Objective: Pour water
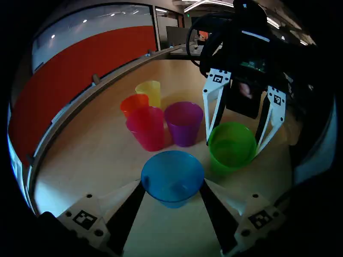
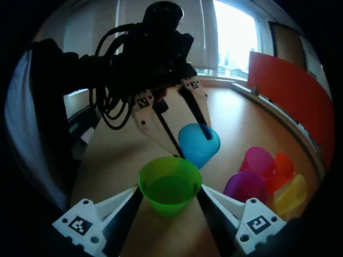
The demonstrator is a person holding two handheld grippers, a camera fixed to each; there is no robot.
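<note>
Left gripper view: left gripper [image 1: 172, 183] has its fingers clamped on the blue cup [image 1: 172, 175], and the right gripper [image 1: 233, 144] squeezes the green cup [image 1: 231, 156], which seems to hold water, just beside it above the counter [image 1: 107, 162]. Looks pre-pour to me. Next up is tipping green slowly over blue's rim.

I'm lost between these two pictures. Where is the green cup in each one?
Left gripper view: the green cup is right of centre, between the white fingers of the right gripper, farther off.
Right gripper view: the green cup is at bottom centre, close to the camera.
Shared landmark: the blue cup, bottom centre in the left gripper view, and just above and right of the green one in the right gripper view.
</note>
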